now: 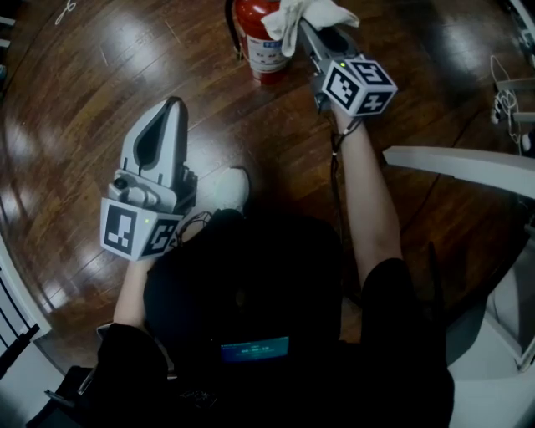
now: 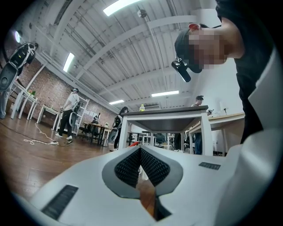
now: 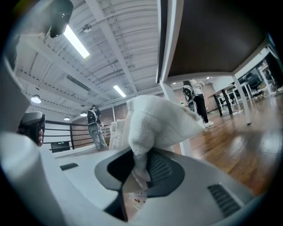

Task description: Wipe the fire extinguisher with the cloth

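A red fire extinguisher (image 1: pixel 257 33) with a white label stands on the wooden floor at the top middle of the head view. My right gripper (image 1: pixel 308 27) is shut on a white cloth (image 1: pixel 311 17), and the cloth lies against the extinguisher's top right side. In the right gripper view the cloth (image 3: pixel 154 123) bulges out of the right gripper (image 3: pixel 140 170), with a bit of the extinguisher's label (image 3: pixel 138 199) below. My left gripper (image 1: pixel 171 109) hangs lower left, well away from the extinguisher. In its own view the left gripper (image 2: pixel 140 152) is shut with nothing held.
A white table edge (image 1: pixel 460 163) juts in at the right of the head view. A white shoe (image 1: pixel 227 189) rests on the floor below the extinguisher. Railing shows at the lower left. Other people (image 2: pixel 70 114) and tables (image 2: pixel 166 115) stand far off in the room.
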